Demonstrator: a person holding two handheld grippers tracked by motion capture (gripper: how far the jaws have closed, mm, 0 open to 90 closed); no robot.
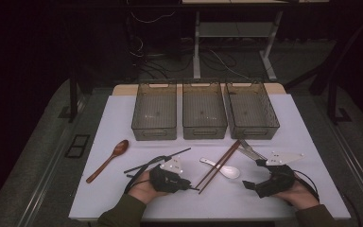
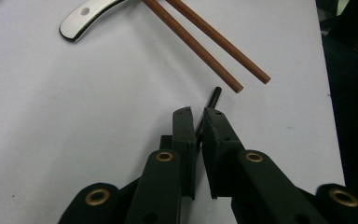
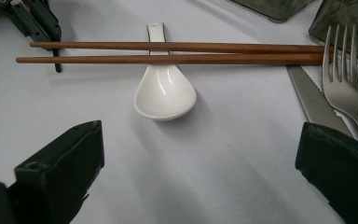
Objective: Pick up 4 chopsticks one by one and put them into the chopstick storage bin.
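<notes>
My left gripper (image 2: 196, 112) has its jaws nearly together, and a thin black chopstick (image 2: 213, 98) runs between the pads with its tip poking out ahead. In the high view the left gripper (image 1: 191, 186) lies low on the white table, left of the brown chopstick pair (image 1: 217, 165). Those brown chopsticks (image 3: 177, 52) rest across the handle of a white ceramic spoon (image 3: 164, 93). My right gripper (image 3: 200, 135) stands wide open with nothing between its jaws, facing the spoon. It sits at the table's front right (image 1: 253, 173).
Three dark see-through bins (image 1: 154, 111) (image 1: 204, 109) (image 1: 250, 109) line the far side of the table. A wooden spoon (image 1: 108, 161) lies at the left, another black chopstick (image 1: 158, 161) beside my left hand. A fork (image 3: 342, 79) and knife (image 3: 314, 100) lie right of the chopsticks.
</notes>
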